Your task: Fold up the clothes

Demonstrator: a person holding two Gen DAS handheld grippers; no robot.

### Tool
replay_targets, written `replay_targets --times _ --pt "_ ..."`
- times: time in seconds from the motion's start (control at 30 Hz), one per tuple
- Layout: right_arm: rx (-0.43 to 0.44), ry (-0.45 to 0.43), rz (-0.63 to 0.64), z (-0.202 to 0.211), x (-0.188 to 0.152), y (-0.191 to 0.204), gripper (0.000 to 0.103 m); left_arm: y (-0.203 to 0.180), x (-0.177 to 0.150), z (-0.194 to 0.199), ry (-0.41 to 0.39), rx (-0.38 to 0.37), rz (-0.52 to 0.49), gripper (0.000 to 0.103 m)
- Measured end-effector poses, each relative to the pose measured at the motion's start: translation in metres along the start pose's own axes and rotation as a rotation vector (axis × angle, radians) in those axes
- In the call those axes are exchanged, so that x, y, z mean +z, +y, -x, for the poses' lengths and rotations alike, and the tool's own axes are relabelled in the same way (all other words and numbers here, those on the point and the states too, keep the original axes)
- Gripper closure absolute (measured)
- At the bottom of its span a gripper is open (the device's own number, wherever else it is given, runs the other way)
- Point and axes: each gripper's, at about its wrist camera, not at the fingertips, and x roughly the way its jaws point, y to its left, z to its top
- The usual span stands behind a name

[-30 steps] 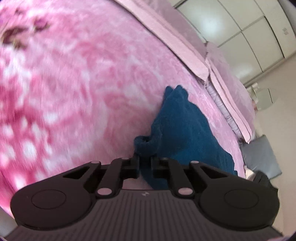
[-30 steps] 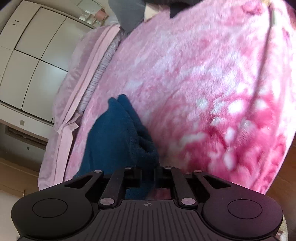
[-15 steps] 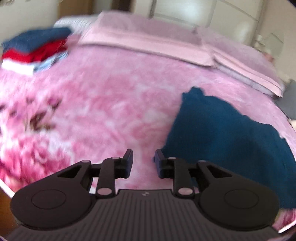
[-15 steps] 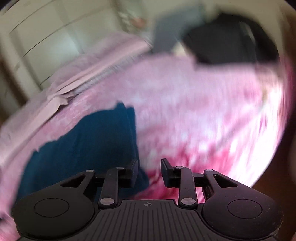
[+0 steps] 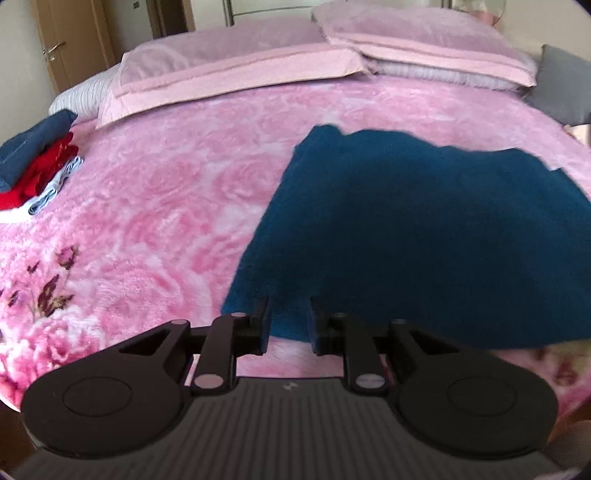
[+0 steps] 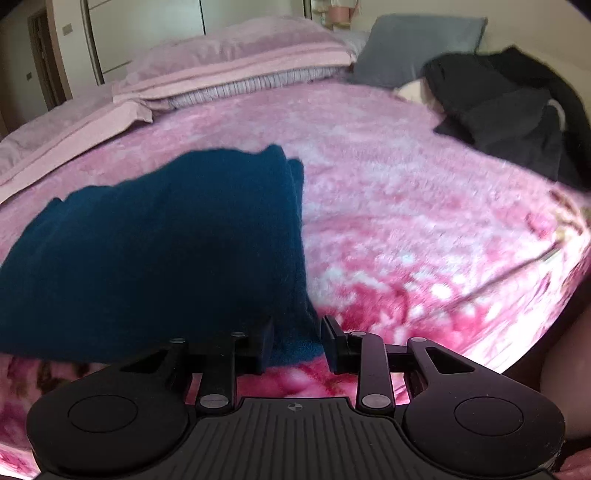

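Left tool (image 5: pixel 289 323) released, fingers parted with a clear gap, poised over the near left corner of the dark blue garment (image 5: pixel 417 236), whether touching the cloth or just above it not clear. Right tool (image 6: pixel 295 345) likewise released, fingers spread to either side of the garment's near right corner (image 6: pixel 162 251), nothing clamped between them. Garment spread flat in a folded rectangle on the pink floral blanket (image 5: pixel 166 206) of the bed, near edge close to the bed's front, far edge with a small doubled-up bump at one corner. Farther out, at the left side of the bed: a stack of folded clothes (image 5: pixel 35 170), dark blue on top, red beneath, pale blue and white at the bottom. At the head of the bed: two pink pillows (image 5: pixel 236 70). At the right side: a grey cushion (image 6: pixel 417 48) and a heap of black clothing (image 6: pixel 513 107), well apart from the blue garment. Beyond the bed, pale wardrobe doors (image 6: pixel 147 33) and a wooden door (image 5: pixel 70 40).
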Motion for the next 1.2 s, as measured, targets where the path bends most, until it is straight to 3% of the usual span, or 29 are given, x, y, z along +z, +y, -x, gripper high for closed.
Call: replay_targets --times 0.03,0.1,0.4,0.7,1.2 --pt "-0.005 -0.011 0.011 0.008 -0.001 0.002 0.052 -0.003 -0.002 0.009 -0.007 -0.008 -0.004 0.082" --pt "0.008 -0.023 0.023 0.015 -0.002 0.004 0.036 -0.009 -0.006 0.026 -0.022 -0.025 -0.013 0.079" --pt "0.046 -0.039 0.053 0.049 -0.007 0.009 0.036 -0.031 -0.025 0.090 -0.096 -0.050 -0.085 0.072" --pt "0.090 -0.076 0.108 0.091 -0.017 0.023 0.036 -0.035 -0.043 0.142 -0.165 -0.080 -0.094 0.069" --pt "0.121 -0.111 0.162 0.114 -0.025 0.038 0.035 -0.048 -0.061 0.171 -0.192 -0.103 -0.122 0.066"
